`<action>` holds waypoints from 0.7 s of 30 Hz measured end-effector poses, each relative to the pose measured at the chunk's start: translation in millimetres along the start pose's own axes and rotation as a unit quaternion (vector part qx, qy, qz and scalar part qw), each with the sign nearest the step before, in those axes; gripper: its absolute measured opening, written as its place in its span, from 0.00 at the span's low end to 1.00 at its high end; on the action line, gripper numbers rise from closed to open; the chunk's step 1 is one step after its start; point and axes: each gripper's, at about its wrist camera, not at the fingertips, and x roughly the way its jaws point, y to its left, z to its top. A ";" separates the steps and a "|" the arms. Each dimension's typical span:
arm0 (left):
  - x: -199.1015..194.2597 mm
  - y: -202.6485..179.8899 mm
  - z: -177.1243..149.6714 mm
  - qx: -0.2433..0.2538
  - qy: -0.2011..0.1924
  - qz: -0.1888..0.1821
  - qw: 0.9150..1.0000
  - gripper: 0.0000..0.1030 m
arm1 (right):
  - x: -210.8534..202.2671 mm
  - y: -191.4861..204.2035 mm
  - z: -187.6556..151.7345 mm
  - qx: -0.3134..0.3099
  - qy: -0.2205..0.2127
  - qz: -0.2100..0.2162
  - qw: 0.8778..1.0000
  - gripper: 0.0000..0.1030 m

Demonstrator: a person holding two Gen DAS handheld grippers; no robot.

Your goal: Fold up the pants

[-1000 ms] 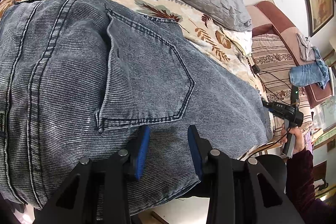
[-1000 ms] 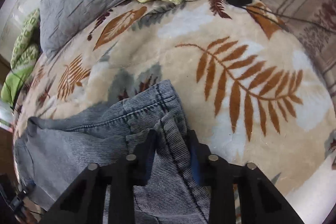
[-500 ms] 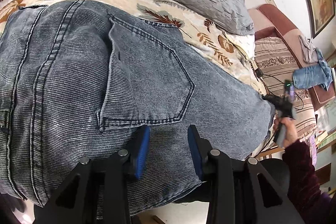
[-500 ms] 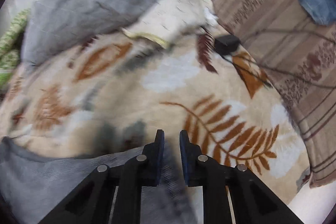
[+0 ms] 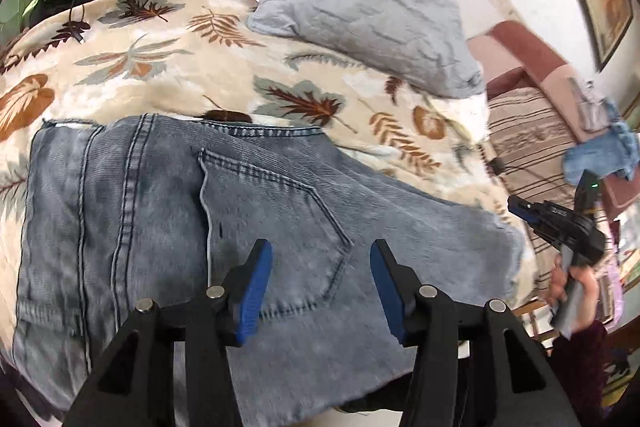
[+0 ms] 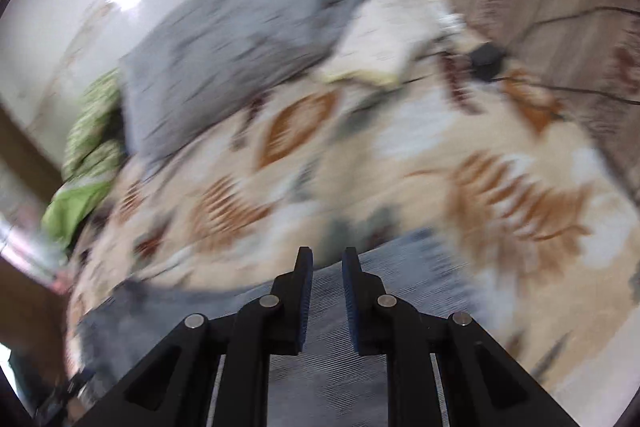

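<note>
On the bed, over a leaf-print blanket [image 5: 168, 67], the grey-blue jeans [image 5: 140, 211] lie flat with the back pocket [image 5: 272, 223] facing up and the waistband toward the far side, a grey pillow [image 5: 360, 11] well beyond them. They look already doubled into a wide slab, so the step in hand is judged to be the pause between folds: both tools are off the cloth. The left tongs [image 5: 320, 279] hang above the denim near the pocket's lower corner, their jaws opening with nothing between them. The right tongs [image 6: 324, 291], seen in their own blurred view, stand over the jeans' end with a narrow gap between the blue pads and no fabric caught there; they hold nothing. From the left camera the right tool [image 5: 560, 227] shows past the jeans' right edge, gripped by a hand [image 5: 576, 283].

Next, the fold probably calls for both tongs to come down on one short edge, pinch every layer together, and carry it evenly across so the stack does not skew
</note>
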 end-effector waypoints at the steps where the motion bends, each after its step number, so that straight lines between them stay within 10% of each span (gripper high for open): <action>1: 7.9 -0.1 1.0 -0.002 0.008 0.008 1.000 0.51 | 11.8 19.6 -9.9 -0.011 0.021 0.021 1.000 0.17; 10: 28.7 6.4 -29.0 0.026 0.017 0.036 0.999 0.50 | 89.8 143.3 -56.0 -0.129 0.106 0.106 0.980 0.17; 21: -5.4 -3.1 -44.9 0.053 0.029 -0.003 0.998 0.51 | 166.2 190.7 -42.1 -0.202 0.206 0.149 0.946 0.17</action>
